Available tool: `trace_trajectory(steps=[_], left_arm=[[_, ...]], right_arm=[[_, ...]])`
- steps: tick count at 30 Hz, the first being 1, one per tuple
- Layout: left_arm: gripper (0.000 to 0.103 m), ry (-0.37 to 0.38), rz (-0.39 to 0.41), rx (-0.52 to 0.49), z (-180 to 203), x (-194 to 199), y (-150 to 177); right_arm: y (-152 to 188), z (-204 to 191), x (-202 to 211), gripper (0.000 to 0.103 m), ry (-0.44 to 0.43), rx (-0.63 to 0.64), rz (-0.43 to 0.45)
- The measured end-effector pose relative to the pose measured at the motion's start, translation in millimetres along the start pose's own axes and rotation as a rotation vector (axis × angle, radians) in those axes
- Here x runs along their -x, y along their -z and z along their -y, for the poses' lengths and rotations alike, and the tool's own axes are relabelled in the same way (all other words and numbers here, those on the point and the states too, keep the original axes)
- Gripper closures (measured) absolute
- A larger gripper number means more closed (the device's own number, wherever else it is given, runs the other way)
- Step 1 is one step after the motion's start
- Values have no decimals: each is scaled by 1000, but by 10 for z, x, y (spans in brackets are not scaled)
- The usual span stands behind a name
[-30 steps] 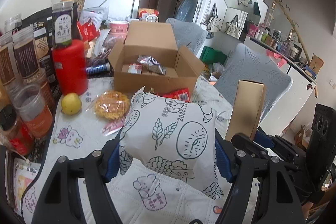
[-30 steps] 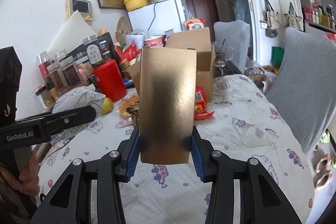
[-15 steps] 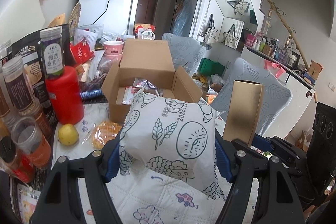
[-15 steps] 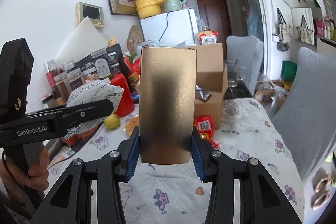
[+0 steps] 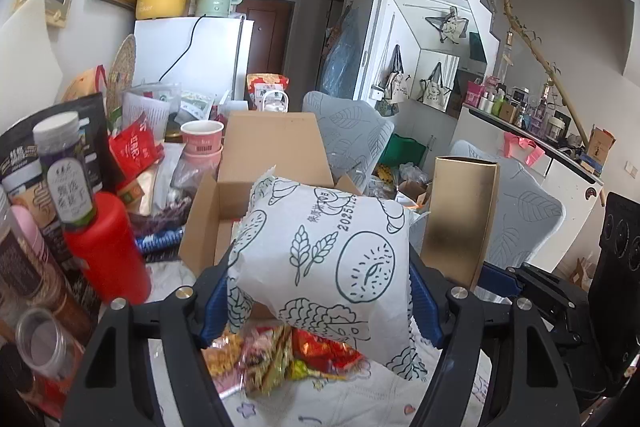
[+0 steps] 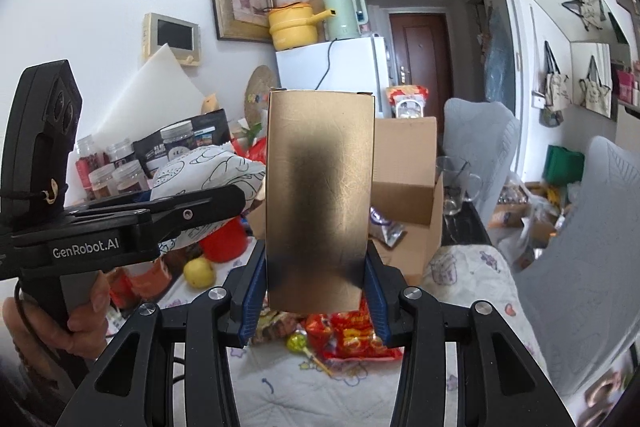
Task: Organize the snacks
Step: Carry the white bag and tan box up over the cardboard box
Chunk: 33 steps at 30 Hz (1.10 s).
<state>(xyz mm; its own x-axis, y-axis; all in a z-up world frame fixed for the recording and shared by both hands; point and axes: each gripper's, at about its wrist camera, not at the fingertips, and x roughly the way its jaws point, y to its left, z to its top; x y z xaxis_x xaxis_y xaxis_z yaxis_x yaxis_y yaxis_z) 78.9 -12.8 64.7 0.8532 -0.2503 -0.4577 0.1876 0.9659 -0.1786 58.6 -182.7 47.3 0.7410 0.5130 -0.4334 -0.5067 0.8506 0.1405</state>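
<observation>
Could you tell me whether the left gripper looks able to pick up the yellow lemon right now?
Probably not: the left gripper is already shut on the white printed snack bag, so the lemon must wait.

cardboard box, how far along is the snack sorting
Done: one silvery packet lies in the open cardboard box. In hand: left gripper clamps a white printed bag, right gripper a gold carton. Left: red snack packets and a lemon on the table.

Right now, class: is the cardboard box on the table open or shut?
Open. The cardboard box has its flaps raised, and a snack packet shows inside.
</observation>
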Motion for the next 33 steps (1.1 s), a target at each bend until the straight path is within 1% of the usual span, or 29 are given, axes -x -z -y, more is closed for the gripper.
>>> trace_trajectory(steps=[5, 9, 16, 19, 27, 29, 33], left_arm=[[29, -10, 38, -19, -15, -159, -236], [29, -18, 59, -9, -76, -295, -388], [29, -44, 105, 1, -194, -571, -645], [29, -51, 112, 12, -262, -698, -721], [29, -103, 122, 37, -506, -1011, -871], [29, -125, 116, 44, -578, -1110, -887], [29, -138, 91, 62, -703, -1292, -884]], right_arm=[[-213, 81, -157, 59, -5, 4, 15], [-374, 145, -283, 59, 13, 22, 32], [-588, 287, -600, 59, 28, 28, 35], [-679, 364, -760, 59, 35, 19, 39], [-855, 487, -1149, 59, 36, 16, 49], [-902, 482, -1248, 59, 36, 15, 42], [-950, 485, -1416, 59, 44, 16, 33]])
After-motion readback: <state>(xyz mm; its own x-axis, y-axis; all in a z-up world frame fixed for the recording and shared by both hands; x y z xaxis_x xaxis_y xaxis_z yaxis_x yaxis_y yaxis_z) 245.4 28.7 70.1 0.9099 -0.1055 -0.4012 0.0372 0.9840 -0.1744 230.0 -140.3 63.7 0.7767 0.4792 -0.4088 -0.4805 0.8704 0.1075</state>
